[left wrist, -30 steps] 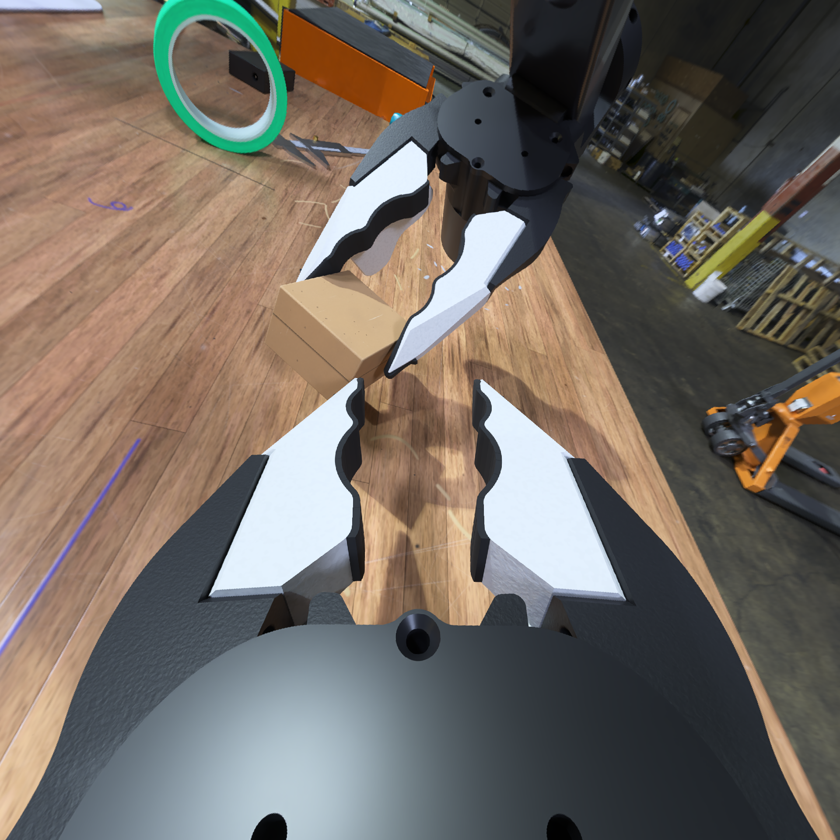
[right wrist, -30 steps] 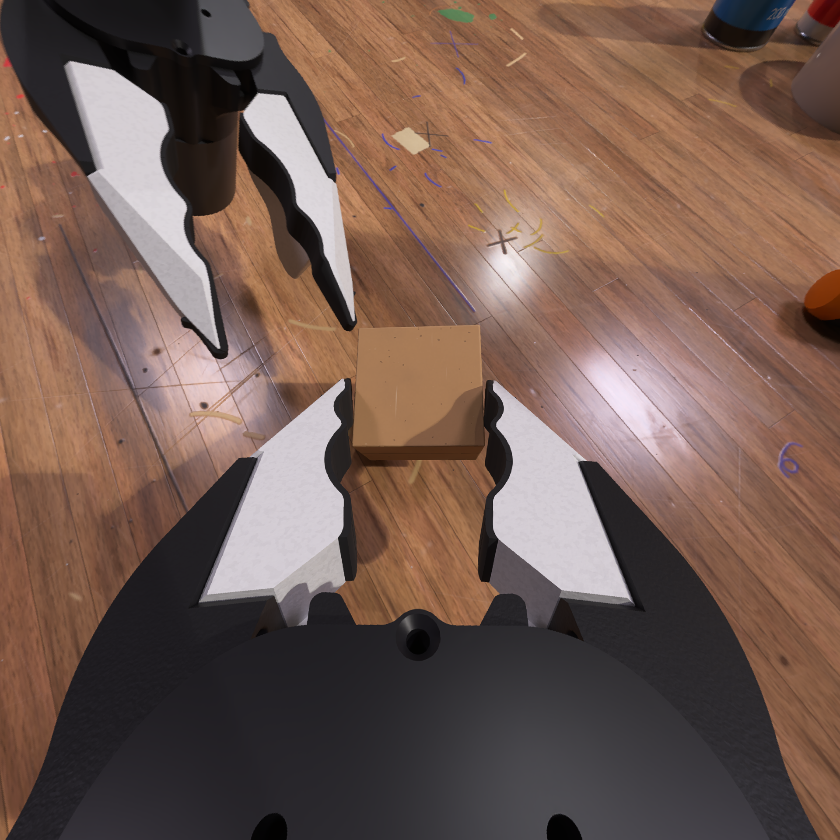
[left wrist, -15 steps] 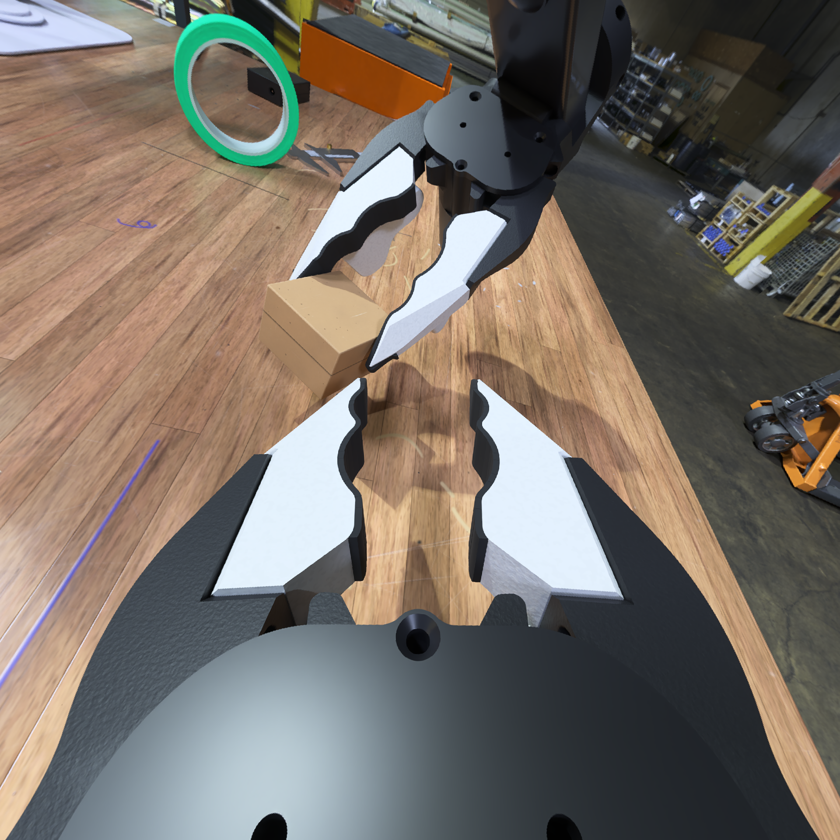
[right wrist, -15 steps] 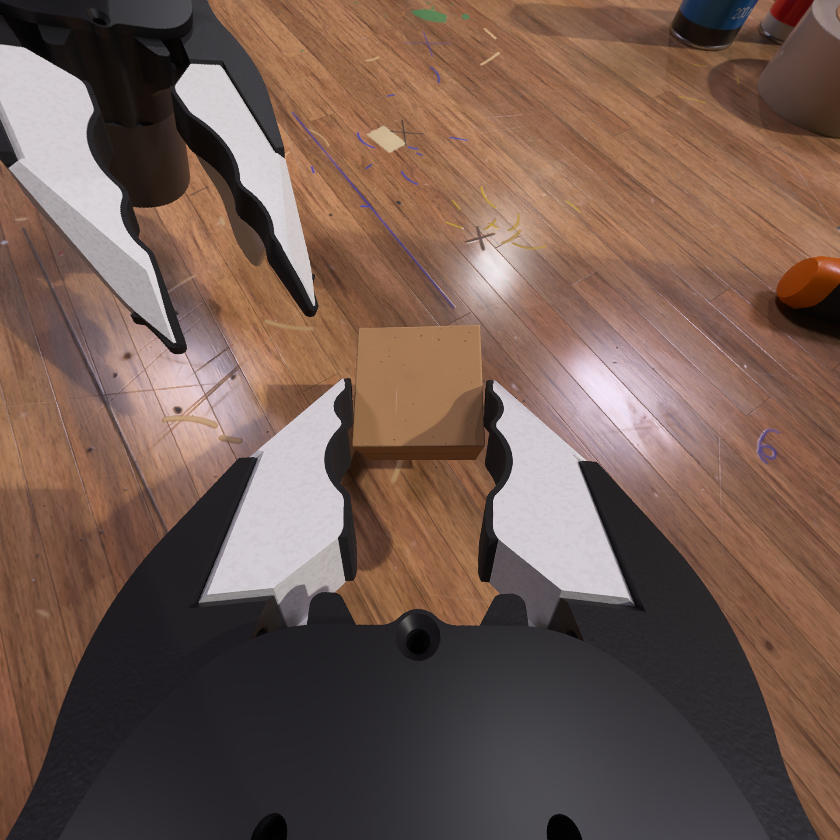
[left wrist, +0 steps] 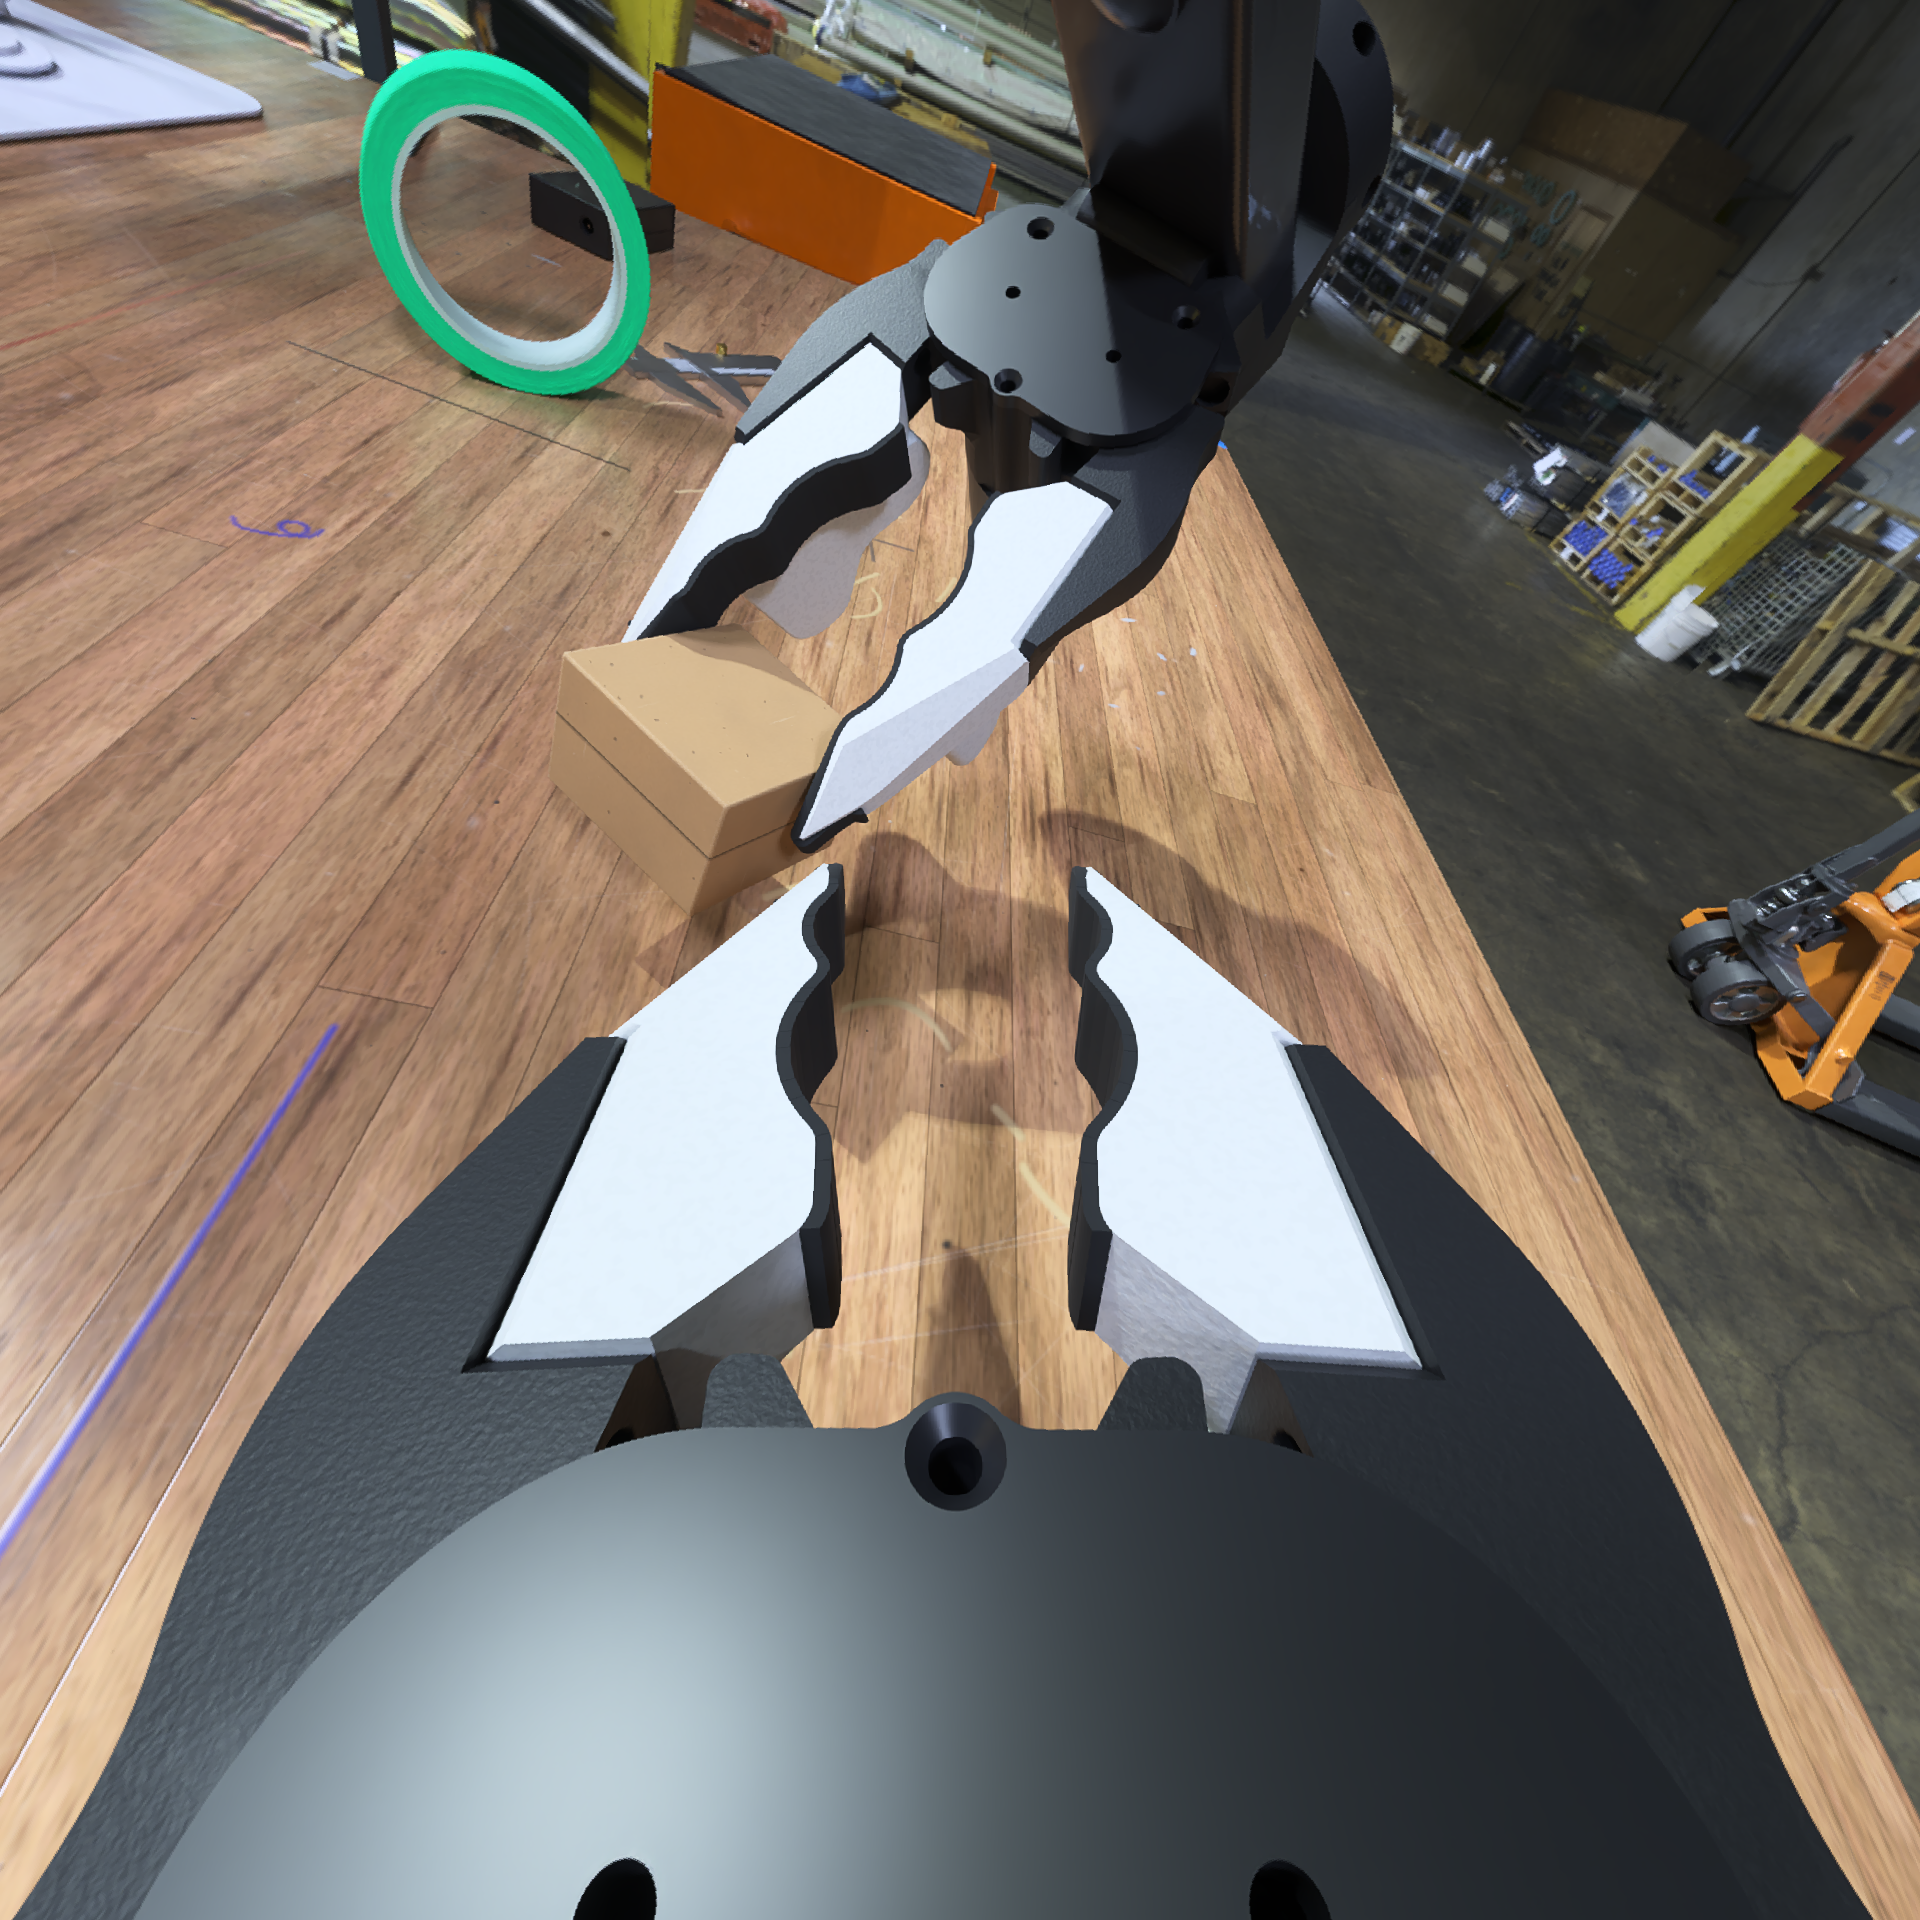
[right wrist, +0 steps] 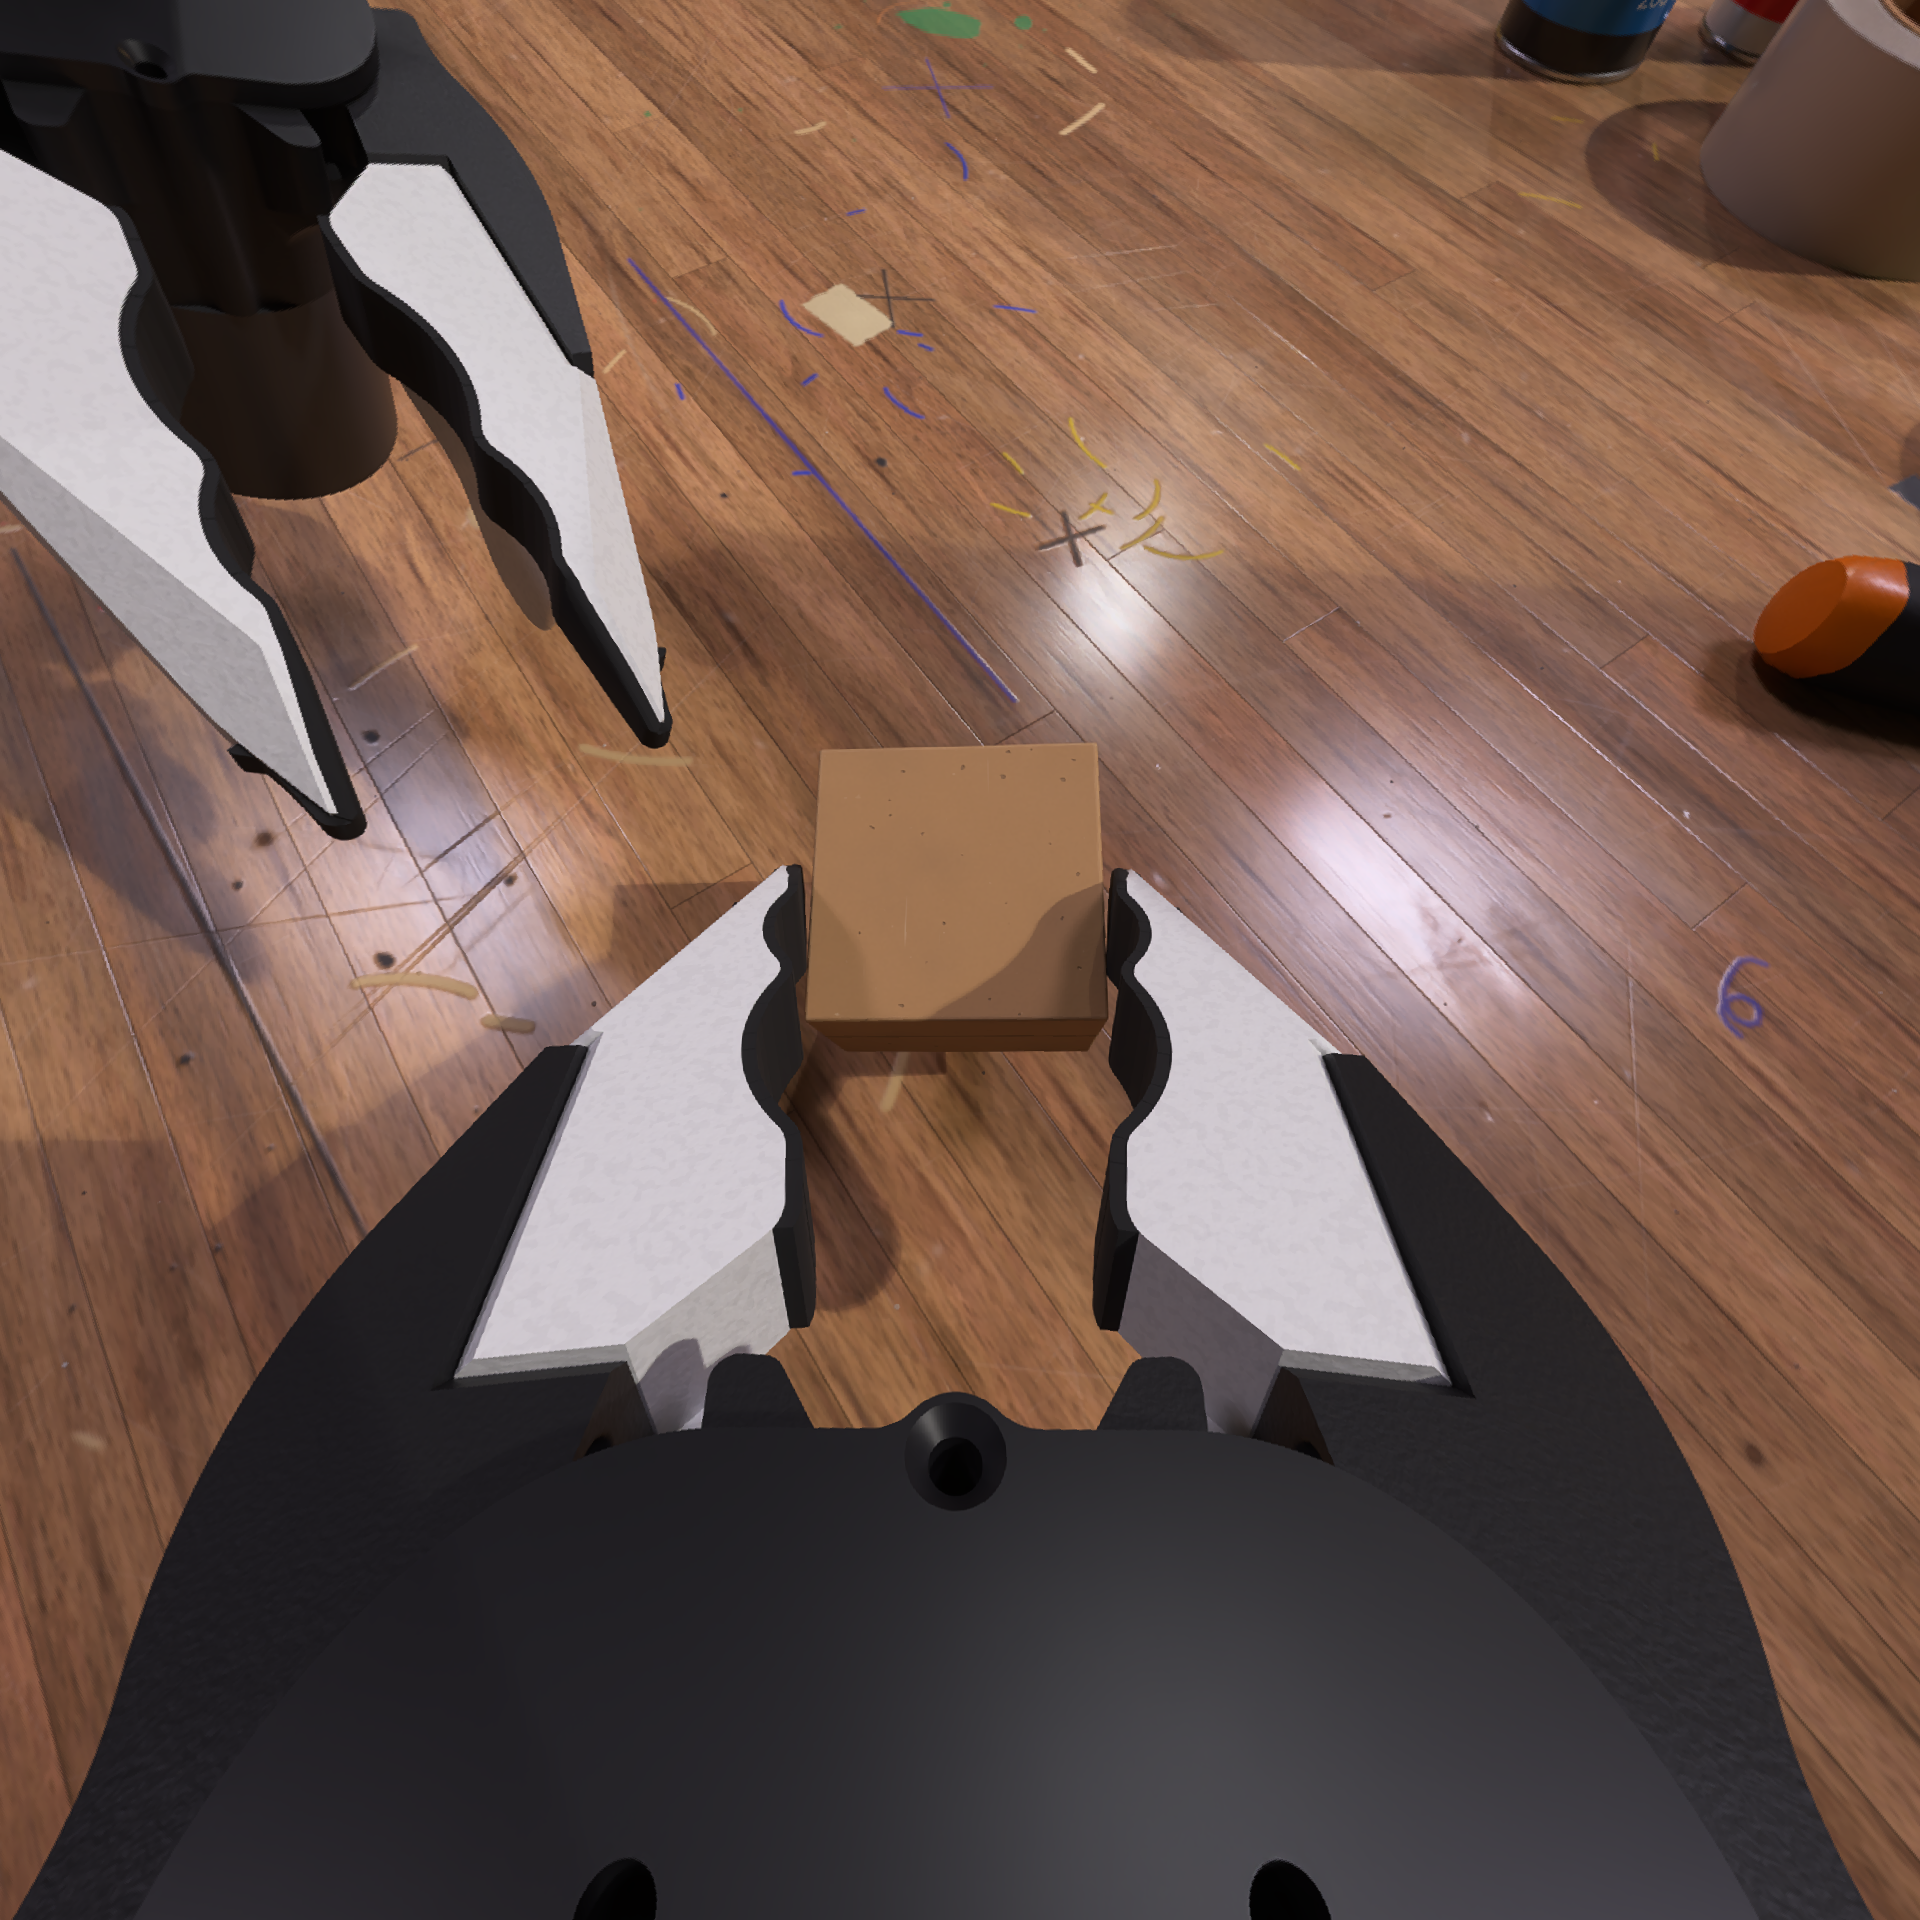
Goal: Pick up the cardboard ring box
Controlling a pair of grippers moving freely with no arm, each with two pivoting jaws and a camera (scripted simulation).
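The right gripper (right wrist: 954,894) clamps the cardboard ring box (right wrist: 956,894) by its flat, rigid sides. The box looks light and crushable. The left gripper (left wrist: 954,883), at ten o'clock in the right wrist view, holds its fingers apart, empty.

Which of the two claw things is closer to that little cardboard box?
The right tool: its fingertips sit on either side of the cardboard ring box, touching it. The left tool is beside the box, open and holding nothing.
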